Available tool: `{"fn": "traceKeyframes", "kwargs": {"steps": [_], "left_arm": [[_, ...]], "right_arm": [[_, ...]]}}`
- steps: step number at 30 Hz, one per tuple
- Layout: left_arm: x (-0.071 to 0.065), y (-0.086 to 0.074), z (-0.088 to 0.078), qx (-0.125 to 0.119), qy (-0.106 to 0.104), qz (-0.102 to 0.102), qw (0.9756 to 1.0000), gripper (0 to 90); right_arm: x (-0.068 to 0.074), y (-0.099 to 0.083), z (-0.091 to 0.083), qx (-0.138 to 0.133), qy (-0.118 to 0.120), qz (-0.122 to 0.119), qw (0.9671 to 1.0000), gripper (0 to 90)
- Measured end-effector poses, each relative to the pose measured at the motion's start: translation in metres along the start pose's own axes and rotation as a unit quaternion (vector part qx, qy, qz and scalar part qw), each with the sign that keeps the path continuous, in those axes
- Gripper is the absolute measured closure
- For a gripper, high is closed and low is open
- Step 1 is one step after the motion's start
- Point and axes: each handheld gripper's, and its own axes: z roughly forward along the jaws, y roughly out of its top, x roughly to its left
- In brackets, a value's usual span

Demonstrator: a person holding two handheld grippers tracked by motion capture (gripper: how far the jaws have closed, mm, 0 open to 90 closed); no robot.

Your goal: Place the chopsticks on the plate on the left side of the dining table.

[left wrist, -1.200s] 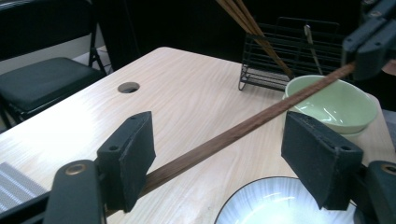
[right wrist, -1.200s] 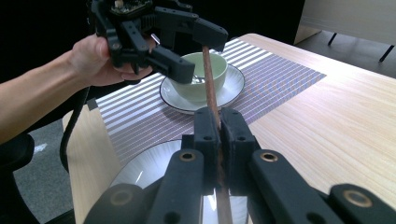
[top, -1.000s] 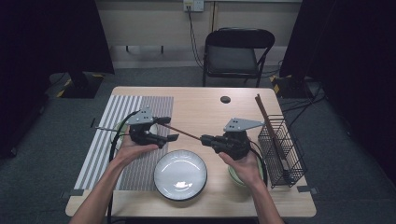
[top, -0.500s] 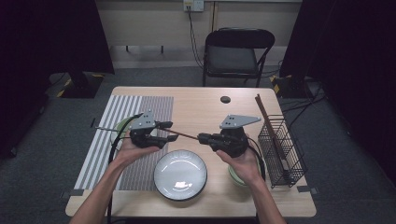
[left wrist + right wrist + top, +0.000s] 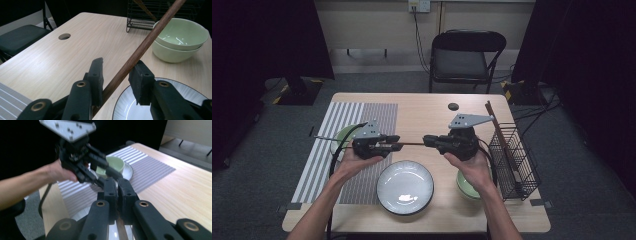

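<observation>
A long dark wooden chopstick hangs level above the table between my two grippers. My right gripper is shut on one end of it; in the right gripper view its jaws stand nearly together with the stick between them. My left gripper faces it from the left. In the left gripper view the chopstick runs slantwise between the jaws, close to both pads, with a gap still showing. The left jaws have just been closing around the stick.
A white plate lies near the front edge. Two stacked green bowls sit at its right, under my right hand. A wire basket with more chopsticks stands at the right edge. A green bowl rests on the striped mat.
The left gripper's jaws have narrowed around the chopstick. The right gripper, with the stick in it, has risen a little. The left hand has stayed in place.
</observation>
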Motion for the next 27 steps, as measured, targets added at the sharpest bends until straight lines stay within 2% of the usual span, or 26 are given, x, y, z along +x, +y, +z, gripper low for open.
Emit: {"fn": "traceKeyframes", "kwargs": {"steps": [4, 13, 22, 27], "left_arm": [[-0.002, -0.002, 0.003, 0.003, -0.013, -0.003, 0.9999, 69.4], [-0.007, -0.003, 0.006, -0.007, -0.045, -0.012, 0.9989, 76.6], [-0.018, -0.005, 0.01, -0.02, -0.08, -0.022, 0.9964, 82.1], [-0.023, -0.004, 0.01, -0.023, -0.099, -0.025, 0.9945, 84.4]], "right_arm": [[-0.002, 0.01, 0.0, -0.012, 0.006, -0.002, 0.9999, 86.3], [-0.009, 0.035, 0.005, -0.03, 0.009, -0.005, 0.9995, 86.2], [-0.019, 0.043, 0.011, -0.054, 0.007, 0.0, 0.9985, 85.6], [-0.024, 0.046, 0.012, -0.063, 0.006, 0.003, 0.998, 77.4]]}}
